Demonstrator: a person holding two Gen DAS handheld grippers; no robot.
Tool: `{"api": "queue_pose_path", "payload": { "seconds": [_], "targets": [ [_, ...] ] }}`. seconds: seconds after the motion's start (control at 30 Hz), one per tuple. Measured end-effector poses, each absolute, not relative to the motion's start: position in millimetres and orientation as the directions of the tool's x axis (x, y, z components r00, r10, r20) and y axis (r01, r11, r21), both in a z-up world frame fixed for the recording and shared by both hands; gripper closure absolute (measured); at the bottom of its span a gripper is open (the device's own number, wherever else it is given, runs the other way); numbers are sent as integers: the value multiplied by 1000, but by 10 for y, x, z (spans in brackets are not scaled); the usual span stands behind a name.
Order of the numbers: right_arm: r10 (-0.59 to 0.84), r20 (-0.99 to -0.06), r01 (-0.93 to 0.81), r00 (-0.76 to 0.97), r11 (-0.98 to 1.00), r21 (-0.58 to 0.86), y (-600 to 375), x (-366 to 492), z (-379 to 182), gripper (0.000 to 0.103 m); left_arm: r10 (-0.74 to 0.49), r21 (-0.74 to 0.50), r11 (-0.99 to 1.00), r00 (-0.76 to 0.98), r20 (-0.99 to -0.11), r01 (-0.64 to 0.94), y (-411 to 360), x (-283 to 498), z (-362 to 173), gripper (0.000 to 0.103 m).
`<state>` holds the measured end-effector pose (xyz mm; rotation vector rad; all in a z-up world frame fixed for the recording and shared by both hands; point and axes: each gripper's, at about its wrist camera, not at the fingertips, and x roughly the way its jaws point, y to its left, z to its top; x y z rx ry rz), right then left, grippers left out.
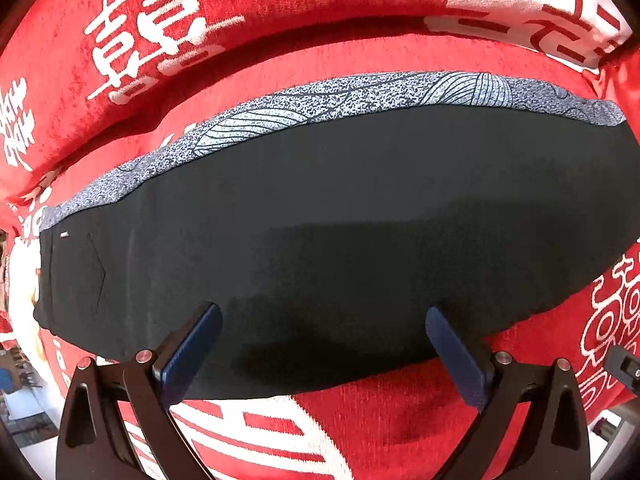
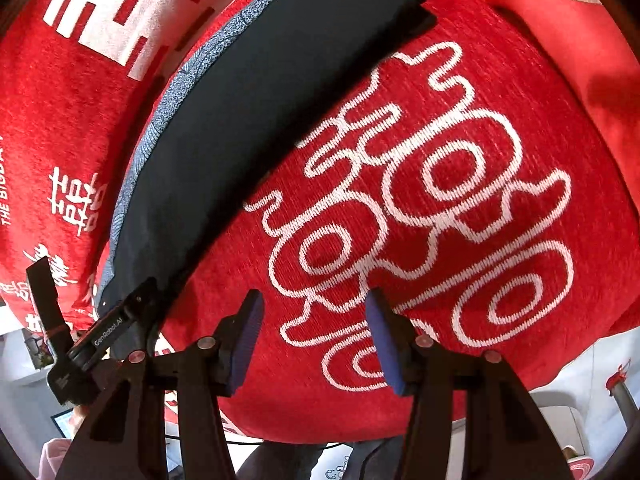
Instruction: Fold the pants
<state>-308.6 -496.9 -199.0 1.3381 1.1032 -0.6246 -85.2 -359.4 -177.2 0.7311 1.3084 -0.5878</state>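
Note:
Black pants [image 1: 340,216] with a grey patterned waistband [image 1: 320,104] lie folded flat on a red seat cushion [image 1: 380,408]. My left gripper [image 1: 322,320] points straight down over their near edge, jaws wide and open, nothing between the blue pads [image 1: 196,344]. In the right wrist view the pants [image 2: 248,112] stretch from lower left to the top. My right gripper [image 2: 314,312] hovers over bare red cushion [image 2: 440,200] to the right of the pants, open and empty. The left gripper's body [image 2: 104,340] shows at the lower left.
The cushion carries white woven characters [image 2: 420,208]. A red backrest with white characters [image 1: 152,48] rises behind the pants. A red armrest [image 2: 580,60] sits at the upper right. Floor and a person's legs [image 2: 304,460] show below the seat's front edge.

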Motion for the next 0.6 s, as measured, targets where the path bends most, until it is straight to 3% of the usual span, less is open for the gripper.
{"api": "queue_pose_path", "payload": {
  "seconds": [0.6],
  "targets": [
    [225, -874, 867, 430, 167, 469, -5001, -3150, -1973, 45, 23, 156, 645, 184, -983, 748, -3596, -798, -1799, 0]
  ]
}}
